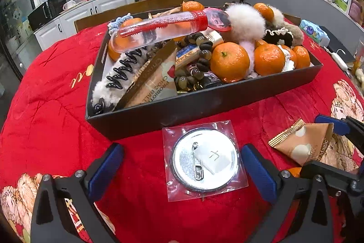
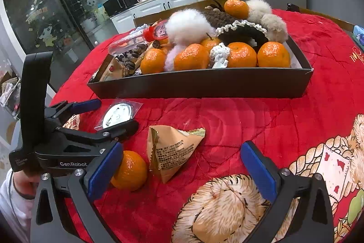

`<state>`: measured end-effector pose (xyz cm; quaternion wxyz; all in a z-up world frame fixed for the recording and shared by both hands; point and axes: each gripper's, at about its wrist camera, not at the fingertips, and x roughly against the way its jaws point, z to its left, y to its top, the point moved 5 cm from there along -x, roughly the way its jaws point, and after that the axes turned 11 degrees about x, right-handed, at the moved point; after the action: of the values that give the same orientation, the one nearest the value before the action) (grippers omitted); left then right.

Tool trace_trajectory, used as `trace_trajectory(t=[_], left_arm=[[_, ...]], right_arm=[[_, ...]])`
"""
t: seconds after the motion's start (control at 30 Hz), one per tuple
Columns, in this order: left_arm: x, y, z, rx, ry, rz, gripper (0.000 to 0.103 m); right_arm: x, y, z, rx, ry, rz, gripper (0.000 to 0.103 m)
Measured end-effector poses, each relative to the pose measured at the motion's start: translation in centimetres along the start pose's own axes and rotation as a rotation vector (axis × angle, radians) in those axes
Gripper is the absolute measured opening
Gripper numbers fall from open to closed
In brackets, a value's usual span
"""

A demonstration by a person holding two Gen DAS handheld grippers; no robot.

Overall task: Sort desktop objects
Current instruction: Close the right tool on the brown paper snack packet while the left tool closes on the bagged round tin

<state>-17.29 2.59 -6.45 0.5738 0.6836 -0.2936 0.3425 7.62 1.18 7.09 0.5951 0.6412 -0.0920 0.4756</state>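
Your left tongs (image 1: 182, 165) stand wide apart and hold nothing; the bagged pin badge (image 1: 204, 161) lies flat on the red cloth between their blue pads, touched by neither. Your right tongs (image 2: 182, 169) are just as wide and also hold nothing, with the tan snack packet (image 2: 169, 152) lying between their fingers, nearer the left pad. A loose mandarin (image 2: 129, 170) sits against that left pad, just beside the packet.

Take the black tray (image 2: 204, 83) as your landmark. All three loose things lie on the counter in front of its near wall: the badge closest to it, the packet and mandarin further toward you.

The tray is already heaped with mandarins, fluffy hair ties, a bead bracelet, a clear tube and another packet. By my reckoning most of the sorting is done, and these three pieces remain.
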Motion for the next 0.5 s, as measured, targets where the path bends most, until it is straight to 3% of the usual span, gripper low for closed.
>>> trace_trajectory(t=[0.3, 0.37, 0.5], left_arm=[[-0.06, -0.02, 0.02, 0.002, -0.003, 0.0, 0.103], [-0.13, 0.05, -0.05, 0.002, -0.003, 0.0, 0.103], [-0.11, 0.04, 0.01, 0.002, -0.004, 0.0, 0.103]], right_arm=[[0.45, -0.13, -0.29, -0.02, 0.004, -0.011, 0.097], [0.72, -0.24, -0.69, -0.036, -0.01, -0.017, 0.081], [0.9, -0.23, -0.91, -0.04, -0.028, -0.016, 0.069]])
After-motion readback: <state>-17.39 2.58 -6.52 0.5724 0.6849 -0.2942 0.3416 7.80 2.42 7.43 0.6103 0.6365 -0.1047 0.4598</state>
